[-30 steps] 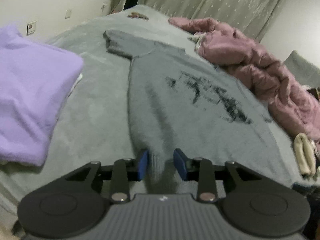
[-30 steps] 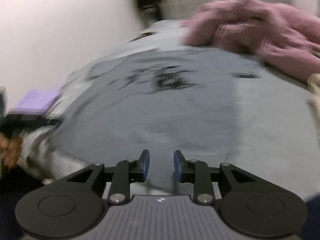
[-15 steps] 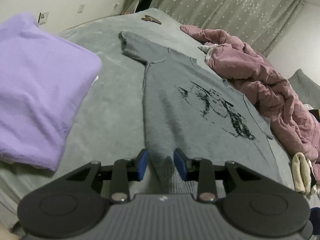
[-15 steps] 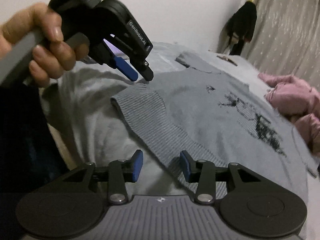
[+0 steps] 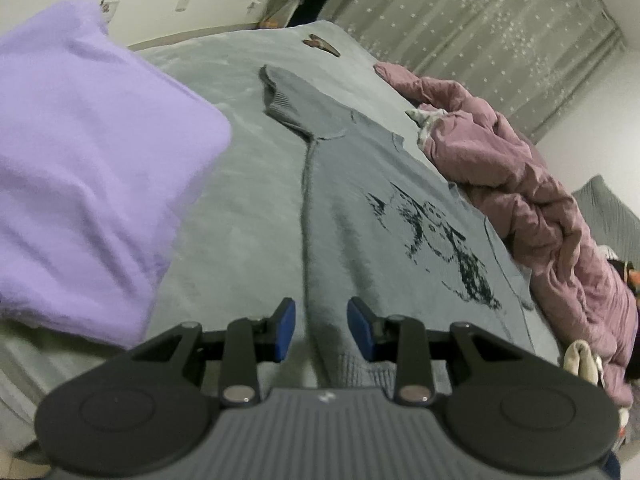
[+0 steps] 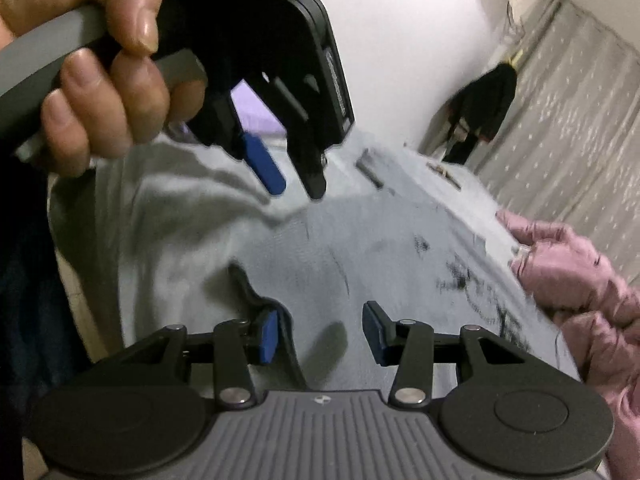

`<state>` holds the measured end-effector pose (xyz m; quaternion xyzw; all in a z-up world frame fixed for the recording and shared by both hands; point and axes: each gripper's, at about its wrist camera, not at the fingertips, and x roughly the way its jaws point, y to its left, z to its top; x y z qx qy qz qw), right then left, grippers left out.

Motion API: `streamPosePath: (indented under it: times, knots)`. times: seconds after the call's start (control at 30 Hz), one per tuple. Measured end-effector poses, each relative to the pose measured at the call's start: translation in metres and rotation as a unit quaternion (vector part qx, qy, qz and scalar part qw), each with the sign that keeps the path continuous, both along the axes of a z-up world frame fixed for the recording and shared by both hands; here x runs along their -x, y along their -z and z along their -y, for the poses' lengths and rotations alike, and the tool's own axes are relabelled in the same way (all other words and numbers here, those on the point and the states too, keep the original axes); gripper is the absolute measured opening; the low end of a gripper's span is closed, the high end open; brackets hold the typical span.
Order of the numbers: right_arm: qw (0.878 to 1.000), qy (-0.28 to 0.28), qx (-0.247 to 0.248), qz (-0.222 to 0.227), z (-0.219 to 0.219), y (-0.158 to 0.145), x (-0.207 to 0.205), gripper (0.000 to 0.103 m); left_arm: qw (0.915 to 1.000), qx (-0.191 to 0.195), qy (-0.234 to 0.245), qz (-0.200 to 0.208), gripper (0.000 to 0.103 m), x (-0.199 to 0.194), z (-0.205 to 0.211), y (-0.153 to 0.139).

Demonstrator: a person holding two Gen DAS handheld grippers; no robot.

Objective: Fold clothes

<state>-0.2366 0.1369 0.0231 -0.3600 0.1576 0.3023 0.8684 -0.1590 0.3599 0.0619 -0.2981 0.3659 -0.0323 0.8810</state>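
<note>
A grey knit sweater (image 5: 384, 216) with a black print lies flat on the bed, one short sleeve (image 5: 280, 96) stretched toward the far end. My left gripper (image 5: 320, 330) is open, its blue pads on either side of the sweater's near left hem edge, not pinching it. In the right wrist view the same sweater (image 6: 360, 248) spreads below my right gripper (image 6: 320, 338), which stands wide open over the hem. The left gripper (image 6: 298, 182), held by a hand (image 6: 100, 92), hovers just above the sweater's corner.
A folded lilac garment (image 5: 80, 176) sits at the left on the grey bedspread (image 5: 240, 184). A crumpled pink padded jacket (image 5: 532, 208) lies along the sweater's right side, with a cream item (image 5: 580, 360) near it. Dotted curtains (image 5: 480, 32) hang behind.
My right gripper has opened wider and moved closer over the hem. The left gripper has shifted forward along the sweater's left edge, its jaws about as wide apart as before.
</note>
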Motion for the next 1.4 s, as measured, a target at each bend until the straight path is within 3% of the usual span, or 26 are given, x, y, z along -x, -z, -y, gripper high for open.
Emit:
streamPosePath:
  times: [0.13, 0.23, 0.27, 0.3, 0.37, 0.5, 0.67, 0.8, 0.87, 1.0, 1.1, 1.23, 1.4]
  knots:
    - [0.999, -0.012, -0.009, 0.030, -0.019, -0.002, -0.004, 0.044, 0.9997, 0.018, -0.014, 0.006, 0.030, 0.000, -0.009, -0.001]
    - [0.998, -0.012, -0.054, 0.024, -0.018, -0.011, -0.008, 0.043, 0.9994, 0.025, -0.022, 0.005, 0.030, 0.000, -0.014, -0.001]
    - [0.997, -0.012, -0.069, 0.022, -0.018, -0.014, -0.010, 0.039, 0.9994, 0.027, -0.023, 0.004, 0.030, -0.001, -0.015, 0.000]
    - [0.997, -0.011, -0.078, 0.015, -0.018, -0.017, -0.012, 0.024, 0.9993, 0.028, -0.023, 0.004, 0.030, -0.001, -0.015, 0.000]
    - [0.997, -0.007, -0.077, -0.015, -0.018, -0.015, -0.018, 0.006, 0.9994, 0.028, -0.018, 0.002, 0.030, -0.002, -0.013, 0.001]
    - [0.988, -0.012, -0.132, -0.075, -0.010, -0.016, -0.023, 0.005, 0.9997, 0.023, -0.001, -0.005, 0.031, -0.004, -0.006, 0.002]
    - [0.980, -0.015, -0.164, -0.110, -0.014, -0.018, -0.026, 0.005, 0.9997, 0.004, 0.012, -0.019, 0.030, -0.006, 0.004, 0.006]
    - [0.972, -0.015, -0.188, -0.138, -0.017, -0.018, -0.028, 0.006, 0.9993, -0.015, 0.024, -0.025, 0.011, -0.011, 0.013, 0.009]
    - [0.969, -0.011, -0.191, -0.154, -0.016, -0.015, -0.029, 0.006, 0.9987, -0.031, 0.025, -0.031, 0.009, -0.013, 0.017, 0.011]
    - [0.963, -0.014, -0.197, -0.182, -0.005, -0.016, -0.031, 0.012, 0.9978, -0.055, 0.026, -0.027, 0.008, -0.011, 0.022, 0.011]
    - [0.949, -0.007, -0.231, -0.214, 0.020, -0.026, -0.035, 0.021, 0.9975, -0.062, 0.023, -0.027, 0.008, -0.009, 0.021, 0.011]
    - [0.922, 0.042, -0.293, -0.248, 0.087, -0.038, -0.049, 0.024, 0.9966, -0.074, 0.024, -0.028, 0.008, -0.007, 0.022, 0.013]
    - [0.919, 0.183, -0.291, -0.195, 0.173, -0.039, -0.078, 0.024, 0.9937, -0.105, 0.028, -0.028, 0.008, -0.008, 0.029, 0.012]
